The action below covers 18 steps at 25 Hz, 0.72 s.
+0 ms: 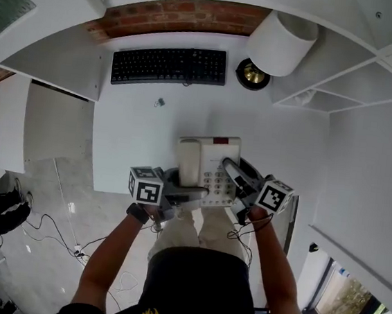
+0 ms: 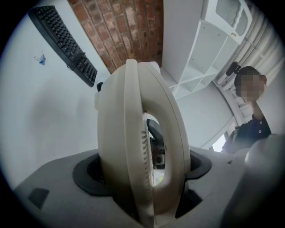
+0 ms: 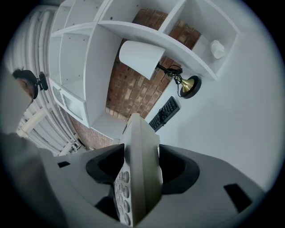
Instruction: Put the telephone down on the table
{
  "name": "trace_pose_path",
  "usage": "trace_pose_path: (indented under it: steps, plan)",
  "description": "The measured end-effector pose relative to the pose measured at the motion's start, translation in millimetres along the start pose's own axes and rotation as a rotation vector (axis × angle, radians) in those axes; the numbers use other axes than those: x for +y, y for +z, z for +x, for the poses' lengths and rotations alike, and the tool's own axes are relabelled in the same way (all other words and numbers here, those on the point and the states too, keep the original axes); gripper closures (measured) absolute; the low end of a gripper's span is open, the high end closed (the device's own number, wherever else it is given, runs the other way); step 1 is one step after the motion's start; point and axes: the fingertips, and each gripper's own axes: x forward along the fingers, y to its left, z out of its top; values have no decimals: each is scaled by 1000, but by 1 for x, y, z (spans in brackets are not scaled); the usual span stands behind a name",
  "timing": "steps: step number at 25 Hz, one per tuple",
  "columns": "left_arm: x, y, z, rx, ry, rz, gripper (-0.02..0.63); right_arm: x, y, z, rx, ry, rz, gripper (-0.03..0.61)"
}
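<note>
Two grippers hold one telephone (image 1: 208, 162) over the near edge of the white table (image 1: 132, 136). Left gripper (image 1: 178, 194) is clamped on its handset side, right gripper (image 1: 238, 182) on the keypad edge. Left gripper view alone shows a person (image 2: 250, 120). Head view alone shows a small clip (image 1: 159, 102) near the keyboard (image 1: 169, 65). Right gripper view alone shows the lamp arm (image 3: 168, 70). Telephone underside is hidden, so table contact is unclear.

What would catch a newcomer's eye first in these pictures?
A cream telephone is gripped from both sides, the left gripper on its handset side and the right gripper on its keypad side, at the near edge of the white table. Farther back are a black keyboard and a lamp with a white shade, before a brick wall.
</note>
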Motion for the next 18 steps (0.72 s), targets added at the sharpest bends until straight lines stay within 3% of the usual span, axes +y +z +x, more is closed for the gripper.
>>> trace_pose_path:
  steps: [7,18]
  plan:
    - [42,-1,9,33,24,-9,163,-45,-11,11,9,-20,71,342]
    - [99,2,27,42,50,-124,163,-104,-14,39,52,-44,166,342]
